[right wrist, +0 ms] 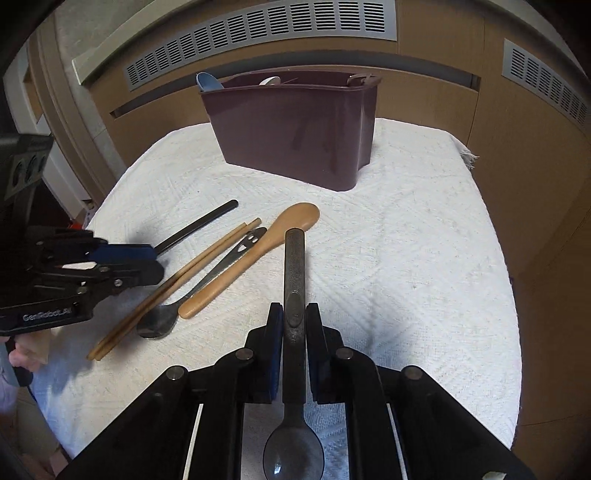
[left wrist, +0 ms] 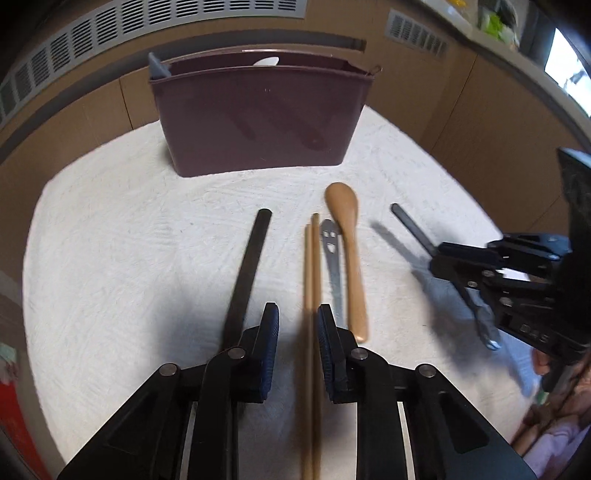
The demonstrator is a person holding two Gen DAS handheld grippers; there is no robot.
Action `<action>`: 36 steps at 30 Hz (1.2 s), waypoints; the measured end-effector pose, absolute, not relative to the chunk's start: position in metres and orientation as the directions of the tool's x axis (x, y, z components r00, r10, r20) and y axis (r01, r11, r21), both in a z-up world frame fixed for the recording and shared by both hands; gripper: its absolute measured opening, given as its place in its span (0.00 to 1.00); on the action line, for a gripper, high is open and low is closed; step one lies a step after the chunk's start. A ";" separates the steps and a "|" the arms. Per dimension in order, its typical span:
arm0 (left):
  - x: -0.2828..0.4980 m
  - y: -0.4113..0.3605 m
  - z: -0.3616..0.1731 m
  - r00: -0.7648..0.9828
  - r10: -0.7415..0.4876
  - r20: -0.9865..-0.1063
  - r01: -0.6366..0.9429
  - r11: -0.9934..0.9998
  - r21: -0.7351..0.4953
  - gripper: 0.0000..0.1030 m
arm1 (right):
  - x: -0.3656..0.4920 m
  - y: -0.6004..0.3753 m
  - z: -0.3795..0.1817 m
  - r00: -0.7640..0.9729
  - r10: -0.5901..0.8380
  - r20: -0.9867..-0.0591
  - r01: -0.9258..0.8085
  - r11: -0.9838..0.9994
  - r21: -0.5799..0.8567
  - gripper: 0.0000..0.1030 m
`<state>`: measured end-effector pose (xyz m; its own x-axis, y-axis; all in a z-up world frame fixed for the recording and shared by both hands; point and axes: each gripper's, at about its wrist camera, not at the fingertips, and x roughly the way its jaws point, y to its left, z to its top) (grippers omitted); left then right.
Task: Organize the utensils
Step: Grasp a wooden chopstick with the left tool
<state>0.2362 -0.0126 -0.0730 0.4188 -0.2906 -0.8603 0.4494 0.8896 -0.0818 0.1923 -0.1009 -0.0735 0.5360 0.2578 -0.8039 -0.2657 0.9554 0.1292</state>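
A maroon utensil holder (left wrist: 258,114) (right wrist: 295,125) stands at the back of the white cloth, with a blue and a white utensil inside. My left gripper (left wrist: 295,325) (right wrist: 147,258) is open, its jaws either side of the wooden chopsticks (left wrist: 311,295) (right wrist: 173,284), low over the cloth. Beside them lie a black-handled utensil (left wrist: 247,273) (right wrist: 199,225), a steel spoon with a smiley handle (left wrist: 330,254) (right wrist: 207,277) and a wooden spoon (left wrist: 349,243) (right wrist: 258,251). My right gripper (right wrist: 294,314) (left wrist: 439,254) is shut on a dark grey spoon (right wrist: 294,280) (left wrist: 410,225), held above the cloth, handle pointing forward.
The white textured cloth (right wrist: 406,258) covers a small table; its edges drop off left and right. Wooden panelling with metal vent grilles (right wrist: 258,33) runs behind the holder. A red object (left wrist: 11,413) sits below the table's left edge.
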 end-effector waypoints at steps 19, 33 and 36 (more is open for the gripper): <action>0.260 -0.046 -0.086 0.381 -0.238 -0.894 0.491 0.871 -0.022 0.19 | 0.196 -0.094 -0.085 0.509 0.285 -0.812 -0.294 0.944 0.147 0.10; 0.238 0.008 -0.084 0.368 -0.329 -0.870 0.414 0.895 -0.164 0.12 | 0.209 -0.080 -0.087 0.496 0.275 -0.824 -0.311 0.942 0.127 0.13; 0.236 0.014 -0.077 0.366 -0.358 -0.859 0.417 0.888 -0.193 0.13 | 0.216 -0.074 -0.090 0.491 0.265 -0.830 -0.318 0.941 0.112 0.19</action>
